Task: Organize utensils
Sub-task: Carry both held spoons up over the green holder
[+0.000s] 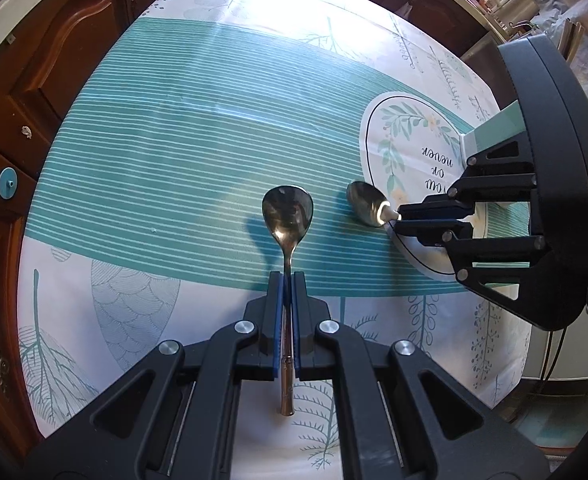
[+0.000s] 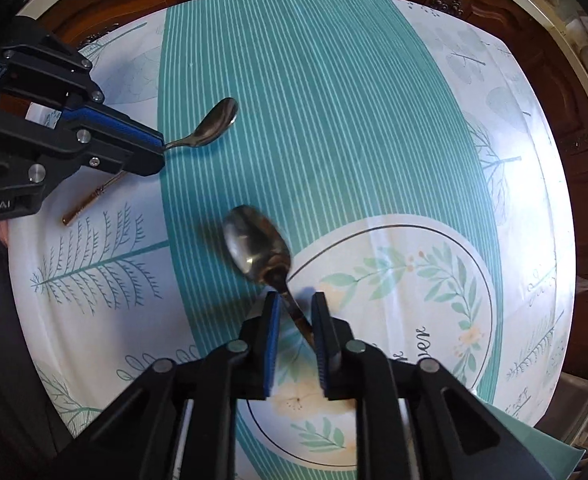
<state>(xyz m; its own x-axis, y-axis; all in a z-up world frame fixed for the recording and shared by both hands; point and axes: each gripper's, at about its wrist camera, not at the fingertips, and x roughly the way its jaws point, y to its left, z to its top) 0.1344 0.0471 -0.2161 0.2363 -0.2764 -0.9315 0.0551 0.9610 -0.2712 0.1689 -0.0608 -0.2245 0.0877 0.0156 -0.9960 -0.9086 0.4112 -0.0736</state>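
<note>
Left gripper point(image 1: 288, 280) clenched on copper-handled steel spoon point(image 1: 288, 216). Right gripper point(image 2: 296, 300) fingers straddle second shiny steel spoon point(image 2: 256, 246), not yet pinching: centre its neck, then squeeze.

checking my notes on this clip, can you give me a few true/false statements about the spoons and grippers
1. The left gripper is clamped on the handle of a spoon. True.
2. Three spoons are on the table. False: only two show, the second spoon being at the right gripper.
3. The second spoon's handle runs between the right gripper's fingers. True.
4. The spoons lie on a bare wooden tabletop. False: a teal-striped tablecloth with leaf prints covers it.
5. The two spoon bowls touch each other. False: a strip of cloth shows between them in the left wrist view.
</note>
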